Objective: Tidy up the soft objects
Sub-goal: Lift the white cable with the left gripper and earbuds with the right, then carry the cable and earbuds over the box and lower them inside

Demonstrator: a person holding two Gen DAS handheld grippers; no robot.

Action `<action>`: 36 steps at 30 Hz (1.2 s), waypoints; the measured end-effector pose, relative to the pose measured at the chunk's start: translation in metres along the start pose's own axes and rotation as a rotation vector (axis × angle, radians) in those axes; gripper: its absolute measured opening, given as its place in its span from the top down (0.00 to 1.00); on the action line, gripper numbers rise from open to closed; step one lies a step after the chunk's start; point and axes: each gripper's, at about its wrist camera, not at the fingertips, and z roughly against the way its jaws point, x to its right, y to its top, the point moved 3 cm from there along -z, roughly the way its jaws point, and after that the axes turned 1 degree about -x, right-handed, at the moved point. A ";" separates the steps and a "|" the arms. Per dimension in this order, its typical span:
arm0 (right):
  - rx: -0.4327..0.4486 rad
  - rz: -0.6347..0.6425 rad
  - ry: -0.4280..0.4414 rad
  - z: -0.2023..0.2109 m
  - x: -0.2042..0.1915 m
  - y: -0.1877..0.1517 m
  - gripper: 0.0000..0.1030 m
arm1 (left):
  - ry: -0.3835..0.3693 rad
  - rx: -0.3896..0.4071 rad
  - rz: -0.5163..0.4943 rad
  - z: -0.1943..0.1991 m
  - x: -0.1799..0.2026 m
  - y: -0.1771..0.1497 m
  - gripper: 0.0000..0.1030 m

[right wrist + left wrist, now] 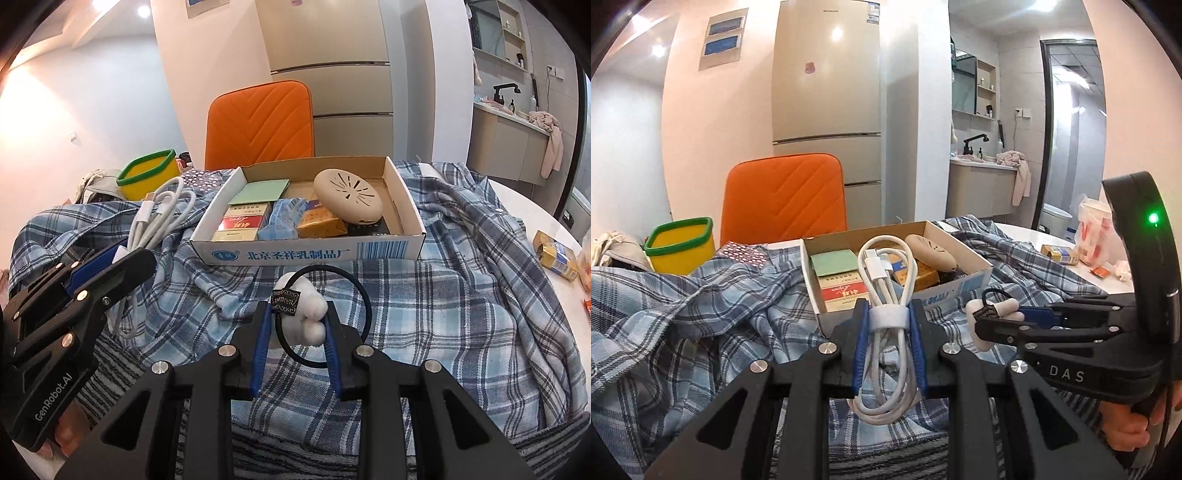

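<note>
My left hand-held gripper (886,325) is clamped on one coiled white charging cable (886,291); my right hand-held gripper (295,328) pinches one black hair tie with white pompoms (308,314). Both hover over a blue plaid shirt (443,295), just before one open cardboard box (314,251) and an orange chair (260,122).

Bright ceiling spots glare off the fridge (827,74); fisheye edges bend, vignetted.

A tall champagne-coloured fridge (827,85) stands against the pale wall, with an orange quilted chair (785,197) in front of it. Ceiling spotlights glare off the fridge door. To the right, an open doorway shows a tiled washroom with a black tap (973,142) over a vanity (982,188).
</note>
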 end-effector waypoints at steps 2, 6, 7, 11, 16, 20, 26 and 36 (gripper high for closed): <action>0.005 0.009 -0.003 0.001 -0.002 0.000 0.72 | -0.001 0.011 -0.001 0.003 0.001 0.000 0.81; 0.037 0.016 -0.020 0.009 -0.004 0.003 0.72 | 0.012 0.043 -0.007 0.009 0.004 0.004 0.81; 0.053 0.014 -0.025 0.013 -0.004 0.004 0.72 | 0.017 0.061 -0.008 0.013 0.005 0.006 0.81; 0.170 -0.006 -0.047 0.044 -0.001 0.015 0.72 | 0.032 0.143 -0.025 0.028 0.012 0.014 0.81; 0.360 0.050 -0.103 0.088 0.000 0.039 0.72 | 0.054 0.233 -0.021 0.040 0.019 0.034 0.81; 0.467 0.057 -0.123 0.105 0.009 0.069 0.72 | 0.073 0.328 -0.054 0.047 0.028 0.055 0.81; 0.592 0.079 -0.144 0.100 0.021 0.101 0.72 | 0.082 0.393 -0.009 0.028 0.030 0.084 0.81; 0.538 0.089 -0.157 0.019 0.036 0.104 0.72 | 0.139 0.403 0.045 -0.030 0.012 0.088 0.81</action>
